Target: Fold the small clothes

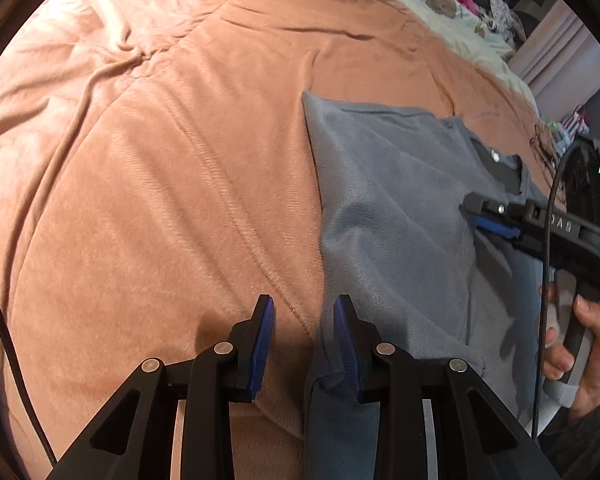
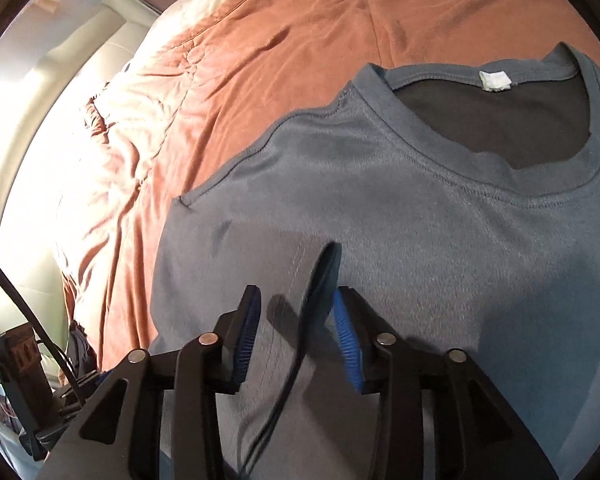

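Grey shirt lies flat on the blanket, collar away from both grippers. Left gripper stands parted, empty, over the shirt's folded edge. Right gripper, parted, straddles a raised cloth fold, apparently loose, probably releasing it.

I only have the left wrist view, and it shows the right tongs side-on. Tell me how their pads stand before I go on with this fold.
Observer: The right tongs are open, with their blue pads apart over the grey shirt.
Operator: Report anything caught between them.
Observer: A raised ridge of shirt cloth stands in the gap. It is close to one pad but not pinched.
Operator: Describe the neckline.
Observer: The collar lies flat ahead of the tongs, and its white tag faces up.
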Action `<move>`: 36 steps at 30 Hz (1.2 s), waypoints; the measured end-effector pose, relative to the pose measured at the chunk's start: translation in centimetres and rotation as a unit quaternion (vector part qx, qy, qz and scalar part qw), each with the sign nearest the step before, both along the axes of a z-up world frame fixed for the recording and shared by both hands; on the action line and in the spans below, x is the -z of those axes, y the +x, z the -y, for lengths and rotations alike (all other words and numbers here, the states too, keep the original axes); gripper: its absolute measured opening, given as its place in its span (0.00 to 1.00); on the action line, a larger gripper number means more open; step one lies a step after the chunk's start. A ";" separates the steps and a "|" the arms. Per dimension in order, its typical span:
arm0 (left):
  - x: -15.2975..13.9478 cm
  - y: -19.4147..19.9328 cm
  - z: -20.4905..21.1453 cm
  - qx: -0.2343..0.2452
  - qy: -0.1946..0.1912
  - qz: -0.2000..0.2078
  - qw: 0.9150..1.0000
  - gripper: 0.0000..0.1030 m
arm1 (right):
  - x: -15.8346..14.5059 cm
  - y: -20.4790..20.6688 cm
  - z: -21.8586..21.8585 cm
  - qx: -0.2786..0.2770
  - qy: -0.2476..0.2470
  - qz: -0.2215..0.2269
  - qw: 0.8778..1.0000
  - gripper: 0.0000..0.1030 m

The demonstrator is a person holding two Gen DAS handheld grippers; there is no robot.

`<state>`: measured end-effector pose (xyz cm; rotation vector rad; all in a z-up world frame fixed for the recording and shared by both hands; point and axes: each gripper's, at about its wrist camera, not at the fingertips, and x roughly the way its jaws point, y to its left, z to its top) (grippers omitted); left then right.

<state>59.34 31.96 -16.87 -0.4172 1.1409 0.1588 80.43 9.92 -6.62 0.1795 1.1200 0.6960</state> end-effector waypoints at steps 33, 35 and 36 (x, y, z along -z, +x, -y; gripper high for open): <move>0.2 -2.1 2.4 0.015 0.024 -0.001 1.000 0.34 | -3.6 -9.8 2.5 -0.035 -0.091 0.066 0.993 0.73; 0.5 -2.0 2.4 0.016 0.028 -0.006 0.999 0.34 | -3.3 -10.8 2.3 -0.049 -0.102 0.066 0.991 0.68; 0.7 -1.8 2.5 0.017 0.028 -0.007 0.999 0.34 | -3.2 -11.2 1.6 -0.058 -0.108 0.060 0.991 0.58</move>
